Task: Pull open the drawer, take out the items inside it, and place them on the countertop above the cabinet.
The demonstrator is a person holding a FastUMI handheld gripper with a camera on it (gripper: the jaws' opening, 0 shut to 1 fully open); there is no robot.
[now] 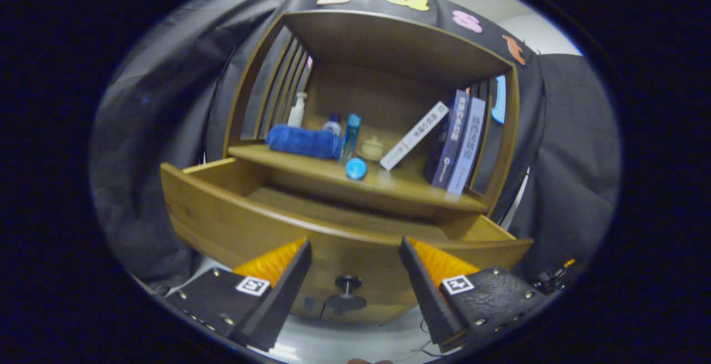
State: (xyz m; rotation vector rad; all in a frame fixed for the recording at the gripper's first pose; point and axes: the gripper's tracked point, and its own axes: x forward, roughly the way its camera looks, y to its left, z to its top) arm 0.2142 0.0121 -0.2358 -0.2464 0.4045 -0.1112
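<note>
Dark cloth hangs behind a wooden cabinet (389, 47), and we face it from the front with the drawer (250, 219) pulled well out below the countertop (344, 178). Our gripper (355, 253) hovers just in front of the drawer's front panel, jaws spread wide and holding nothing, with the knob (347, 286) low between them.

On the countertop we see a blue cloth (303, 141), a white bottle (297, 109), a blue bottle (351, 133), a small cream jar (372, 147), a blue round cap (356, 168) near the front edge, and books (458, 141) leaning on the right. The part of the drawer floor we can see looks bare; the near part is hidden by the front panel, so we cannot tell whether anything is left inside.

Risks, as we judge them: reaching in blind over the high front panel could knock the jaws on the wood or shove the drawer. The round cap sits close to the edge and could roll off into the drawer if bumped. The leaning book may topple.

We hold the gripper level, pointing straight at the cabinet, slightly below the countertop.
</note>
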